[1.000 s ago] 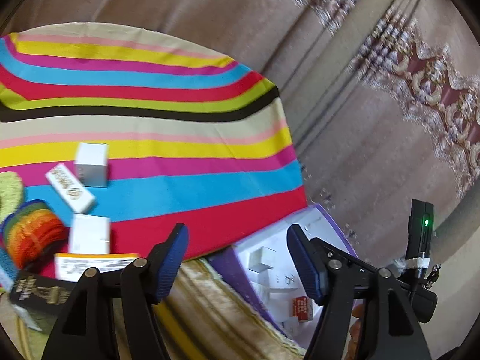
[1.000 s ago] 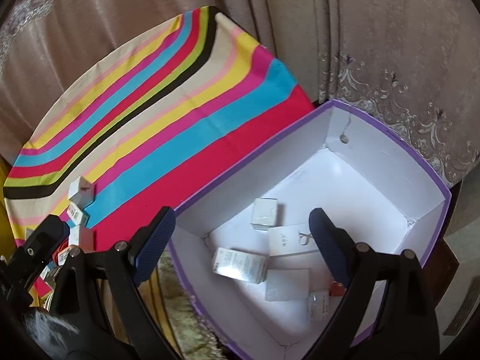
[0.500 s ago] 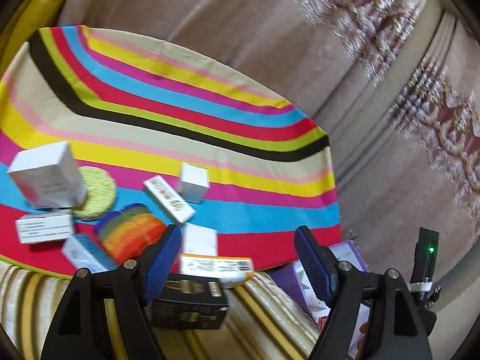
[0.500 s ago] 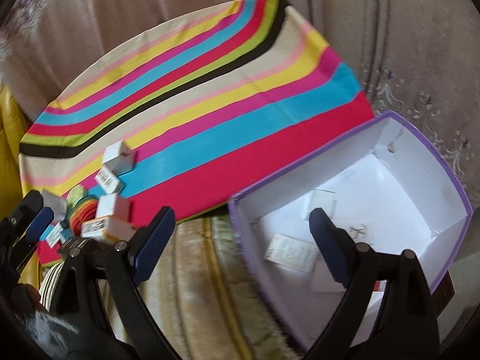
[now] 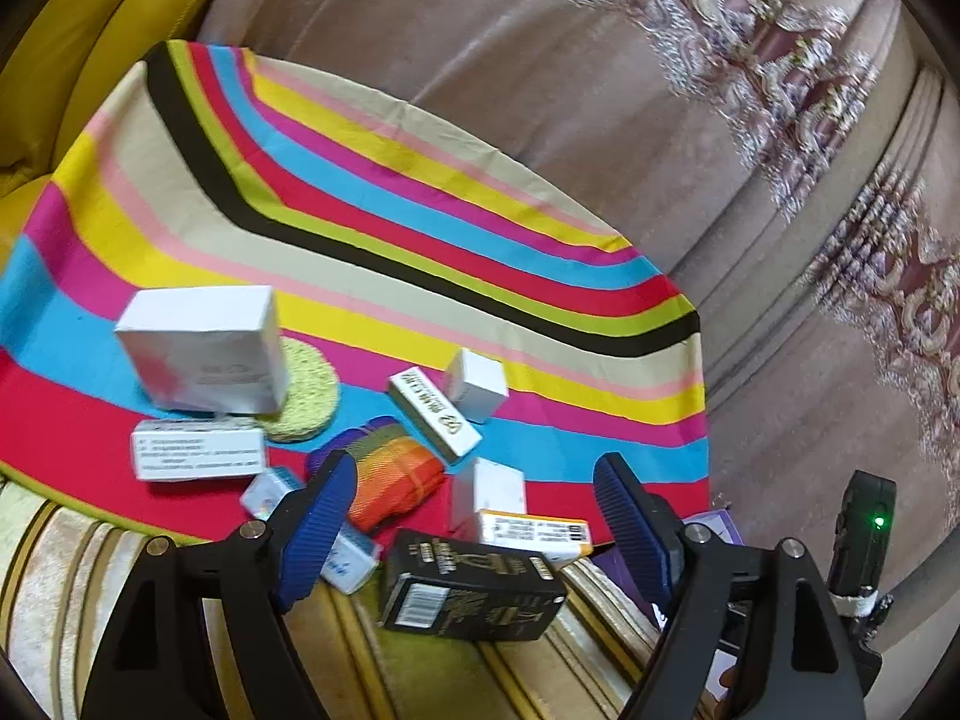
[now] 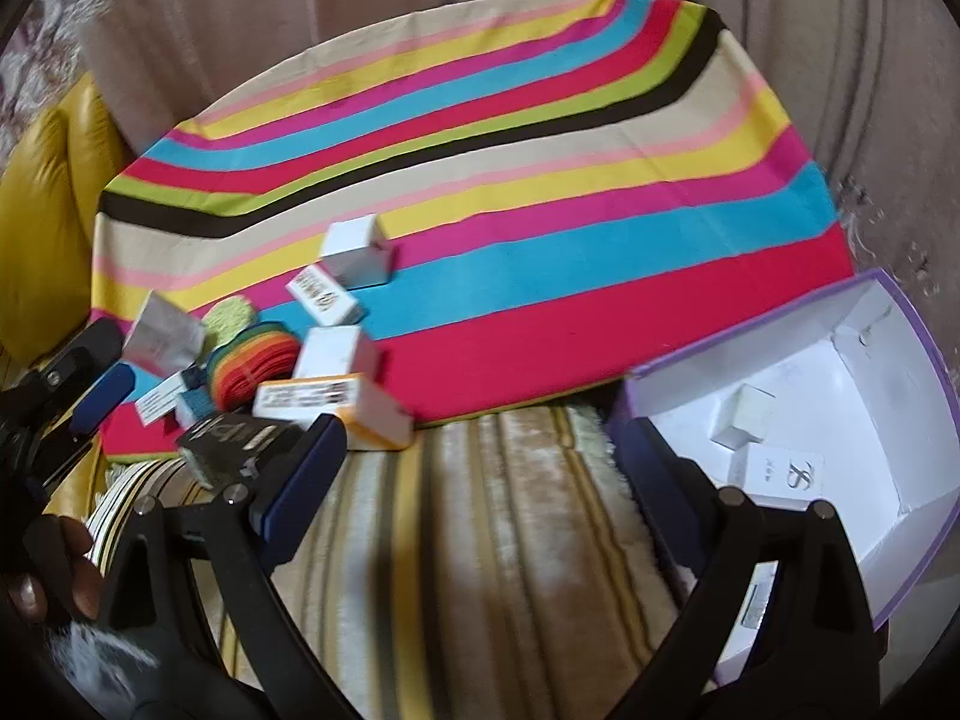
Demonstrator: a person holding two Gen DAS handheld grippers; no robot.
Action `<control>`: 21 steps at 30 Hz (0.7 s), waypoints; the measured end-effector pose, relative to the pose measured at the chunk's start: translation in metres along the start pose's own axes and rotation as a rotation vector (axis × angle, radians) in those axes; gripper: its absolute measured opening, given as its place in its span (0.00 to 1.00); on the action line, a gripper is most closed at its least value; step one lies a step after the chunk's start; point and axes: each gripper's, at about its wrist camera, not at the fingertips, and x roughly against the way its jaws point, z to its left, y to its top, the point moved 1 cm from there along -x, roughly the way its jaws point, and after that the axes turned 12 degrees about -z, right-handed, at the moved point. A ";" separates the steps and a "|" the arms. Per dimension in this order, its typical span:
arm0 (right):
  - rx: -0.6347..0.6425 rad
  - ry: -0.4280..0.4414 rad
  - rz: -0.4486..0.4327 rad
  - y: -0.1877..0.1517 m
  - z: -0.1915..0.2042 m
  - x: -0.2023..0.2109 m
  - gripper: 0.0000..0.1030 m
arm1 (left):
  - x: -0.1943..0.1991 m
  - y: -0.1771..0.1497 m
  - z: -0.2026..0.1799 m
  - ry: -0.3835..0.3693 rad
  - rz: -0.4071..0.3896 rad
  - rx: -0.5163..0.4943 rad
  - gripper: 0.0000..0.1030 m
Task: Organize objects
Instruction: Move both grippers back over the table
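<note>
Small boxes lie in a heap on the striped cloth (image 5: 420, 252): a black box (image 5: 474, 594) half off its near edge, a white-and-orange box (image 5: 534, 531), a white box (image 5: 489, 489), a rainbow pad (image 5: 390, 474) and a large white box (image 5: 204, 354). My left gripper (image 5: 474, 528) hovers just above the black box, jaws opening, nothing between them. My right gripper (image 6: 486, 492) hangs over the striped cushion (image 6: 480, 540), jaws opening and empty. The purple box (image 6: 756, 327) with several white boxes inside sits to its right.
A yellow leather seat (image 5: 90, 60) borders the cloth on the left, and patterned curtains (image 5: 720, 120) hang behind. A round yellow-green pad (image 5: 306, 390), a long white box (image 5: 432, 411) and a small white cube (image 5: 477, 384) lie farther back. A hand (image 6: 60, 576) shows at the lower left.
Both views have swung left, away from the purple box and toward the heap of small boxes. The left jaws stand wider than before.
</note>
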 end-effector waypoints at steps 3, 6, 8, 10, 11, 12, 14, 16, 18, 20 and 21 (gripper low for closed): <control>0.021 0.023 0.003 0.000 0.011 0.002 0.93 | 0.004 0.002 0.008 0.012 -0.011 0.017 0.80; 0.037 0.049 0.006 -0.001 0.023 0.003 0.93 | 0.008 0.005 0.014 0.017 -0.014 0.024 0.81; 0.053 0.058 0.005 -0.001 0.031 0.003 0.93 | 0.009 0.004 0.015 0.019 -0.002 0.017 0.81; 0.068 0.060 0.005 -0.002 0.036 0.003 0.94 | 0.009 0.001 0.013 0.014 0.018 0.000 0.81; 0.076 0.059 0.008 -0.002 0.039 0.001 0.94 | 0.009 -0.001 0.013 0.013 0.030 -0.005 0.82; 0.080 0.056 0.013 -0.002 0.040 0.000 0.94 | 0.009 -0.003 0.012 0.016 0.045 -0.012 0.83; 0.086 0.040 0.019 -0.002 0.040 -0.003 0.94 | 0.009 -0.006 0.010 0.021 0.069 -0.032 0.85; 0.069 0.018 0.010 0.002 0.035 -0.003 0.94 | 0.006 -0.011 0.003 0.025 0.100 -0.067 0.88; 0.049 0.001 0.007 0.006 0.028 -0.004 0.94 | 0.001 -0.017 -0.007 0.026 0.134 -0.115 0.93; 0.039 -0.008 0.007 0.009 0.022 -0.005 0.94 | -0.005 -0.023 -0.018 0.042 0.167 -0.178 0.97; 0.032 -0.013 0.006 0.010 0.020 -0.006 0.94 | -0.007 -0.026 -0.021 0.053 0.178 -0.197 0.98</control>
